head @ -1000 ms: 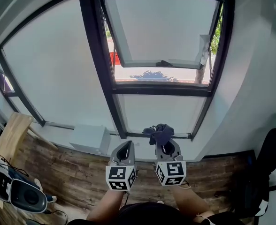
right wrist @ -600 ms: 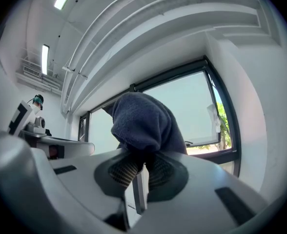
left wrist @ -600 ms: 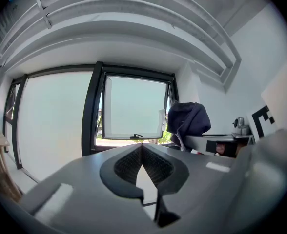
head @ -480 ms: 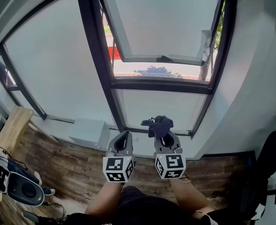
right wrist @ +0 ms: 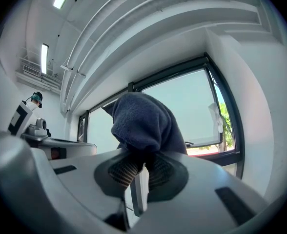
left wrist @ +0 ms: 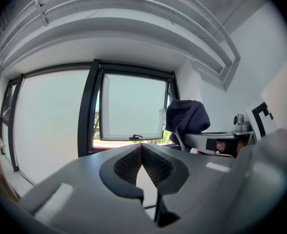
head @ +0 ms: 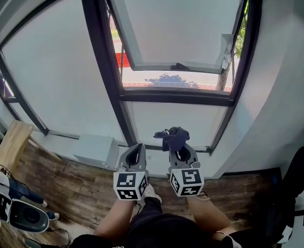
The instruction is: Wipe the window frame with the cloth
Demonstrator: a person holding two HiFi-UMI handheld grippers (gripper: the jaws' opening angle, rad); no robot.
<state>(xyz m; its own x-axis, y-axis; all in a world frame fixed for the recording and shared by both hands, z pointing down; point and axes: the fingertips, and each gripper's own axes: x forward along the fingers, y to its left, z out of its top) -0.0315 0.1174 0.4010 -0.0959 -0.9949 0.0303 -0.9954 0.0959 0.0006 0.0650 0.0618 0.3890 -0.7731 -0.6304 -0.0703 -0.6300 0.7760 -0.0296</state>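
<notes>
Navy cloth (head: 173,137) is bunched in the right gripper (head: 177,149), whose jaws are pinched on its lower folds. The right gripper view shows that grip plainly, with the cloth swelling above the pads across the middle of the frame. The head view gives only a dark wad at the gripper's tip, low centre, in front of the bottom rail of the black window frame (head: 110,71). The left gripper (head: 137,158) is just beside it. Its own view shows the jaw tips closed together on nothing, and the cloth at right of frame, clear of the window. Only the head view takes in the tilted-open sash (head: 178,30), the white box (head: 96,151) at lower left and the wooden floor (head: 74,190).
</notes>
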